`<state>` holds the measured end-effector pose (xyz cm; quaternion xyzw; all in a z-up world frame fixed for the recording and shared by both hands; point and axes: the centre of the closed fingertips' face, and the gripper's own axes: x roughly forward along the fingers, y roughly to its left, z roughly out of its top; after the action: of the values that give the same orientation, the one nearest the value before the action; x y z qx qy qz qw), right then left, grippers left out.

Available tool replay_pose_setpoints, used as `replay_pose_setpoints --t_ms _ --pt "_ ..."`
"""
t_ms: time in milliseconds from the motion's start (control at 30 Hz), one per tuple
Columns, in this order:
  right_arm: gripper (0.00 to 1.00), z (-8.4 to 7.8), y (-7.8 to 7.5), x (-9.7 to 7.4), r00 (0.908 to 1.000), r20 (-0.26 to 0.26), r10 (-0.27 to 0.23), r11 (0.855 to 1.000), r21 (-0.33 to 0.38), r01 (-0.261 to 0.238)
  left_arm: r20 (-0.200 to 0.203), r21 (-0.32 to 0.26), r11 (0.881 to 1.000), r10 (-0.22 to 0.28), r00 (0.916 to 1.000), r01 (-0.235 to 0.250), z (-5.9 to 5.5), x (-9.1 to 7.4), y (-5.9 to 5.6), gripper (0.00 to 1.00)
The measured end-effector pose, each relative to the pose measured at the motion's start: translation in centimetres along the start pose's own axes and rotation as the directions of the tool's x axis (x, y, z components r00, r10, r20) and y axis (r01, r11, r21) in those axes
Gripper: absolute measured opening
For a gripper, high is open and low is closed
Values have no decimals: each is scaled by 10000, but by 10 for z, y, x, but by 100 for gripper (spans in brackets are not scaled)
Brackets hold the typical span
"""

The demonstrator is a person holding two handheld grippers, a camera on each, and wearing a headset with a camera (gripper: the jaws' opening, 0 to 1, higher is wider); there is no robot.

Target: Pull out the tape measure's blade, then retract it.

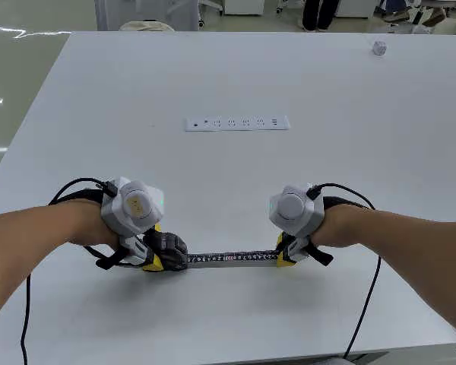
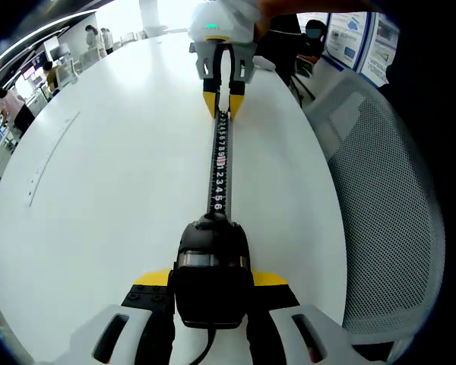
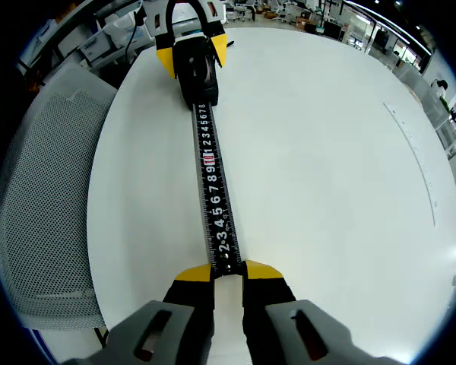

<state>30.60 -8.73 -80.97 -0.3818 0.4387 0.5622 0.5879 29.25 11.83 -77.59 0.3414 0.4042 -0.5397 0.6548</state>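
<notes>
My left gripper (image 2: 210,278) clamps the tape measure case (image 2: 212,247), and my right gripper (image 3: 228,271) pinches the blade (image 3: 212,182) tip. I judge I'm mid pull-out. Next, I'd ease it back slowly.

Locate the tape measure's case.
In the head view, the case sits low left on the table, clamped in the left gripper, its blade running to the right gripper.

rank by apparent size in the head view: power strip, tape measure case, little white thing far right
1-2. power strip and tape measure case: unsure, strip longer, case bulkier and nearer.
3. little white thing: clearly smallest, also farthest.
</notes>
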Motion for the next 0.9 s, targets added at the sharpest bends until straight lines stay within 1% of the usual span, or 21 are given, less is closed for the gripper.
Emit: replay_pose_setpoints --t_ms 233,900 --pt "12 -2 -1 -1 10000 -24 -6 10000 8 6 13 7 10000 27 10000 -27 1 0 -1 33" --pt "12 -12 -2 -4 10000 -62 -31 9999 143 32 7 16 10000 20 10000 -20 0 1 1 33"
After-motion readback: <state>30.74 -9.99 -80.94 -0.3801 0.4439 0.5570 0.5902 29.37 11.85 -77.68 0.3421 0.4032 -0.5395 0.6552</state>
